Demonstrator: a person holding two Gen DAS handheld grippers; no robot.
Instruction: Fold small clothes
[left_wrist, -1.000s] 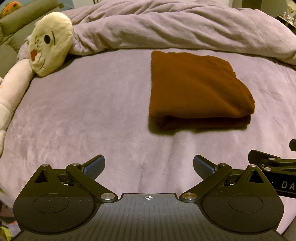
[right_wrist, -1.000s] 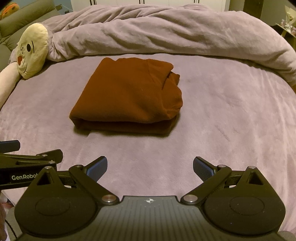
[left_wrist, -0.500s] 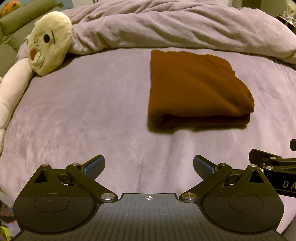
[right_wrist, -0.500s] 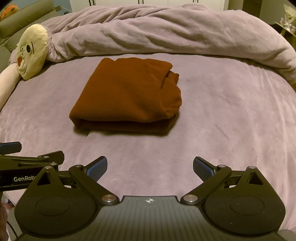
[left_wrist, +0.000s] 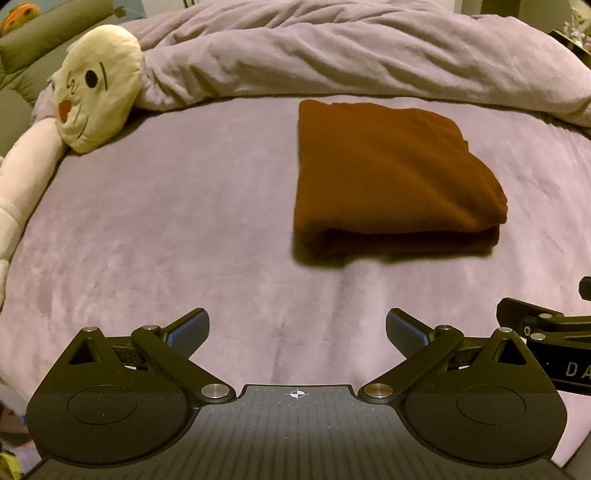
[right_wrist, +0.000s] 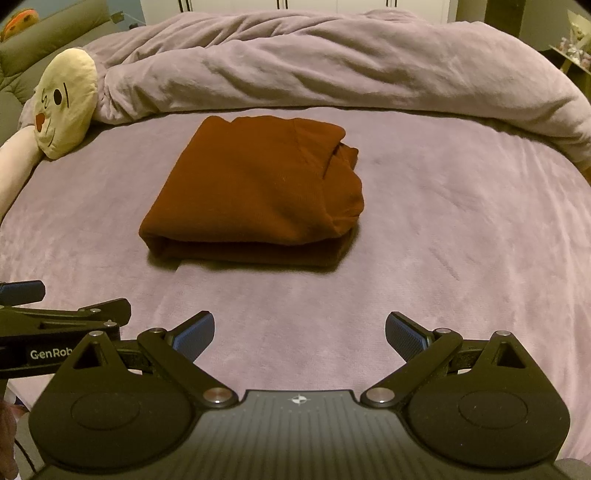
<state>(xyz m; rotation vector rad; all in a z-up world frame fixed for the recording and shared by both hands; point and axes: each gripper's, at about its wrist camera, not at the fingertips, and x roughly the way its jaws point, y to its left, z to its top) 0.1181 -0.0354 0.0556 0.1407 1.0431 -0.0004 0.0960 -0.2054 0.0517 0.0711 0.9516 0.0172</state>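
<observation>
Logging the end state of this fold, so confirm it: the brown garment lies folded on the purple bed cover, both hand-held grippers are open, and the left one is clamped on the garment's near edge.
One detail is wrong. The left hand-held gripper holds nothing: the left wrist view shows it open, short of the brown garment, bare purple bed cover between. The right hand-held gripper is open too.

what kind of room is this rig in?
Most likely a bedroom. The folded brown garment lies on a bed with a bunched duvet behind it, and a plush toy sits at the left edge.
</observation>
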